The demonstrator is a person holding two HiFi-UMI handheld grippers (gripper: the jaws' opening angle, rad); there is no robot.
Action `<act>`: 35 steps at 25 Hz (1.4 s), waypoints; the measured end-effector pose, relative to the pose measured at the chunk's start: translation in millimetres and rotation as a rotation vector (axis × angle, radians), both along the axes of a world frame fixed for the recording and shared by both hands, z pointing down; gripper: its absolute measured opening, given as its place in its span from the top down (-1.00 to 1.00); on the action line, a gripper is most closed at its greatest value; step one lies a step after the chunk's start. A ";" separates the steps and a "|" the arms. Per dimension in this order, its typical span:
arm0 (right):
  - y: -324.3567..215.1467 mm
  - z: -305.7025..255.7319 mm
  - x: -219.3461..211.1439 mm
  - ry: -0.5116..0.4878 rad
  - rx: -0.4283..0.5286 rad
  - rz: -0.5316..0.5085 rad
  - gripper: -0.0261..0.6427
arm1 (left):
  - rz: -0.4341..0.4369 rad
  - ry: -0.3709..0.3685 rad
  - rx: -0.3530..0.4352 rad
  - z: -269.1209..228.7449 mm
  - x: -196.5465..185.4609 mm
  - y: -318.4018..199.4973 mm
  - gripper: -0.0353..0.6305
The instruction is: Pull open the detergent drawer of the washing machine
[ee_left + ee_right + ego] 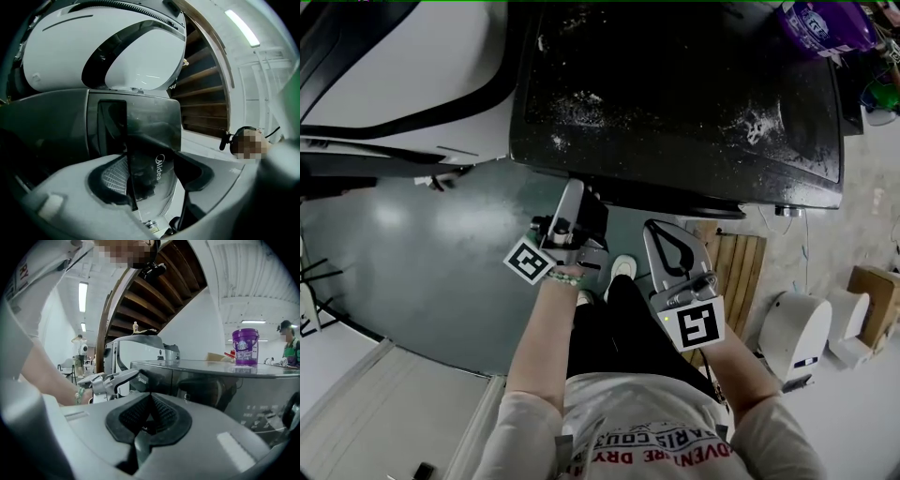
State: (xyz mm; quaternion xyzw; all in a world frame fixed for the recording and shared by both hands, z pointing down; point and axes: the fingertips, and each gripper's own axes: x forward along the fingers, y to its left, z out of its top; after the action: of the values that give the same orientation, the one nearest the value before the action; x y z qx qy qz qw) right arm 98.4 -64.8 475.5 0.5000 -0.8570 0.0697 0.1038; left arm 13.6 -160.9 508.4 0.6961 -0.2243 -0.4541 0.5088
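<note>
The washing machine point(675, 94) is dark and glossy, its dusty top filling the upper middle of the head view. My left gripper point(579, 194) reaches up to its front left corner. In the left gripper view the drawer front point(159, 140), with a brand name on it, stands between the open jaws of my left gripper point(152, 176); the right pad point(194, 171) is clear of it. My right gripper point(661, 234) hangs lower and to the right, away from the machine. Seen in its own view, the right gripper point(150, 416) is shut with nothing in it, and the left gripper point(124, 378) meets the machine's corner point(143, 378).
A purple tub point(820, 23) stands on the machine's far right corner. A large white rounded appliance point(394, 75) sits to the left. On the floor at right lie a wooden pallet point(741, 267), a white device point(797, 333) and a cardboard box point(872, 291). People point(79, 350) stand far off.
</note>
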 end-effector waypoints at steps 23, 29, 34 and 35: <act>62.0 2.7 -7.6 0.019 0.010 0.094 0.93 | 0.013 0.017 0.037 0.3 -23.5 86.0 0.06; 79.5 8.2 -11.7 0.022 -0.004 0.111 0.93 | 0.018 0.015 0.040 0.7 -27.6 103.7 0.06; 88.8 5.2 -16.2 0.029 0.010 0.130 0.93 | 0.024 0.017 0.042 1.4 -31.2 116.7 0.06; 91.3 4.5 -16.9 0.031 0.012 0.136 0.93 | 0.025 0.018 0.041 1.8 -32.1 119.8 0.06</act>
State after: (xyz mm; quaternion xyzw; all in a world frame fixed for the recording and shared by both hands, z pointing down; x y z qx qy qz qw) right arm 81.5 26.5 480.0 0.5588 -0.8196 0.0638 0.1090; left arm -18.5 -41.1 510.2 0.7051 -0.2017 -0.4586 0.5018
